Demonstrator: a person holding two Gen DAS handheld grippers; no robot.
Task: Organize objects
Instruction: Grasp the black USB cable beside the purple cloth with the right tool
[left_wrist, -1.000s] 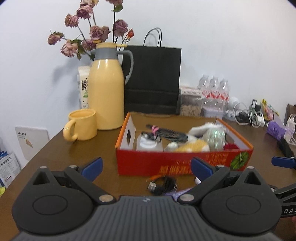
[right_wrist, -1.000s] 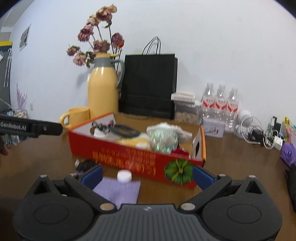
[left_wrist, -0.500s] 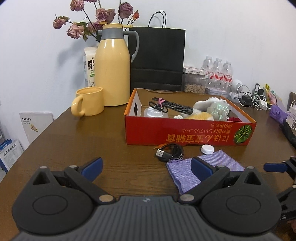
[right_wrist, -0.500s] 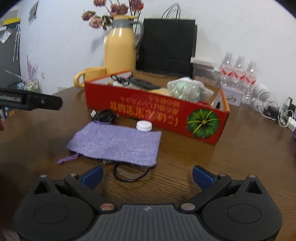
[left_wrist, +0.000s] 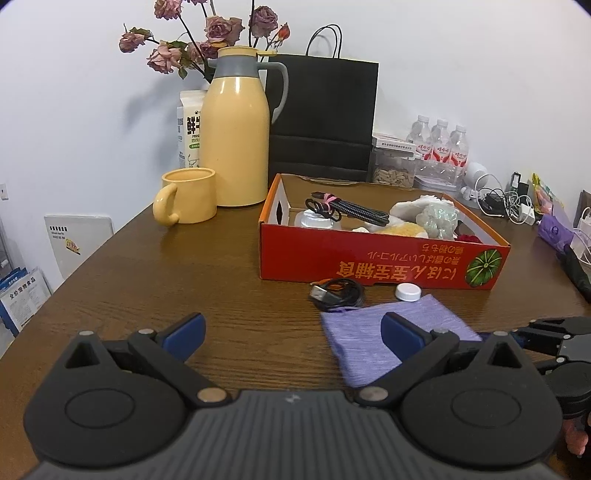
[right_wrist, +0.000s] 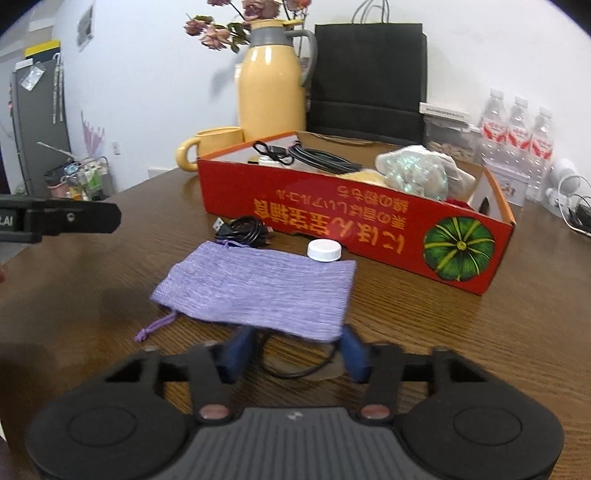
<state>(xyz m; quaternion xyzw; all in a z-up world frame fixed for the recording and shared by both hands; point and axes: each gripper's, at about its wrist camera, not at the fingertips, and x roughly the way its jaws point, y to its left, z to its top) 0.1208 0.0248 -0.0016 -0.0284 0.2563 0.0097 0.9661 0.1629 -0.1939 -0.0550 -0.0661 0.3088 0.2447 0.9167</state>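
Observation:
A red cardboard box (left_wrist: 369, 260) (right_wrist: 332, 214) holds cables, a white jar and soft items. In front of it on the brown table lie a purple drawstring pouch (right_wrist: 258, 288) (left_wrist: 369, 332), a white cap (right_wrist: 324, 250) (left_wrist: 408, 292), a coiled black USB cable (right_wrist: 245, 229) (left_wrist: 338, 291) and a thin black ring (right_wrist: 295, 360) partly under the pouch. My right gripper (right_wrist: 295, 354) is partly closed, its fingers astride the pouch's near edge and the ring. My left gripper (left_wrist: 291, 332) is open and empty above the table, left of the pouch.
A yellow jug (left_wrist: 236, 129), yellow mug (left_wrist: 188, 201), black paper bag (left_wrist: 325, 118) and dried roses stand behind the box. Water bottles (left_wrist: 439, 151), a seed container and chargers sit at the back right. The table's left edge (left_wrist: 74, 273) drops to papers below.
Both grippers pulled back from the box and dropped toward the table. The right gripper's fingers narrowed and now sit at the pouch's near edge.

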